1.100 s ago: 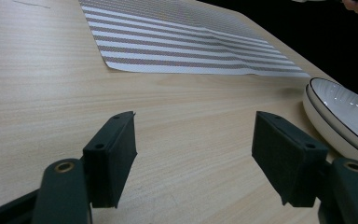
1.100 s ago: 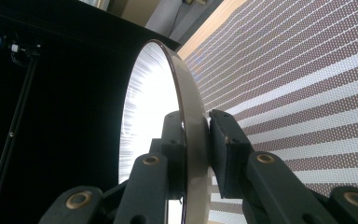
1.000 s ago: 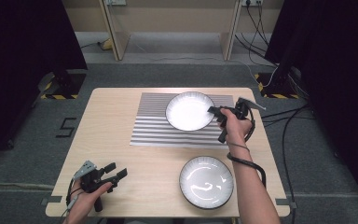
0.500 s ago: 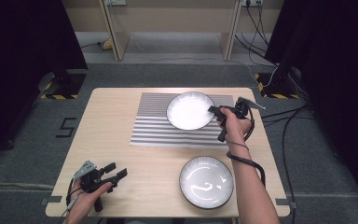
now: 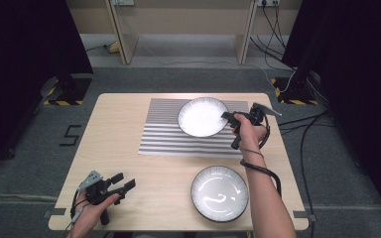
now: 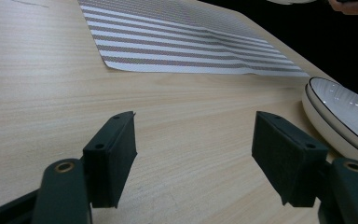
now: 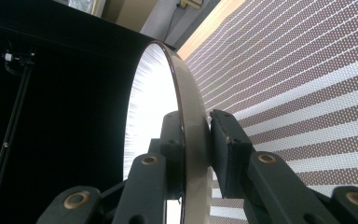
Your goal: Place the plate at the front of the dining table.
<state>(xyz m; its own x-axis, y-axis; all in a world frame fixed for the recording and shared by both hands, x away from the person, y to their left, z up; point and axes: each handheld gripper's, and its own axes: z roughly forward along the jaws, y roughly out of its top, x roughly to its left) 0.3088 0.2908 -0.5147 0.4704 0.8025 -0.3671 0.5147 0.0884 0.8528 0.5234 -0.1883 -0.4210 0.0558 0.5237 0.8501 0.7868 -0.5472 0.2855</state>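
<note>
Plate [image 5: 202, 116] on the striped mat [image 5: 166, 136], far right part of the bench [image 5: 119, 163]; its right rim is pinched by the right tool [image 5: 226, 116]. Right gripper view: plate [image 7: 168, 112] seen edge-on, one jaw inside the rim, one under it, clamped tight. Bench is pale wood; mat lies across its far half.

Second plate [image 5: 219, 192] sits on bare wood near the front right edge, just beside the person's right forearm, apart from the first.

Left tool [image 5: 121, 183] rests at the front left corner, jaws spread wide with nothing between them [image 6: 193, 154]; the near plate's rim [image 6: 340, 112] lies off to its right.

Key relation: held plate lies left of the right tool, the near plate straight back toward the person. Right hand is much the nearer to both.
</note>
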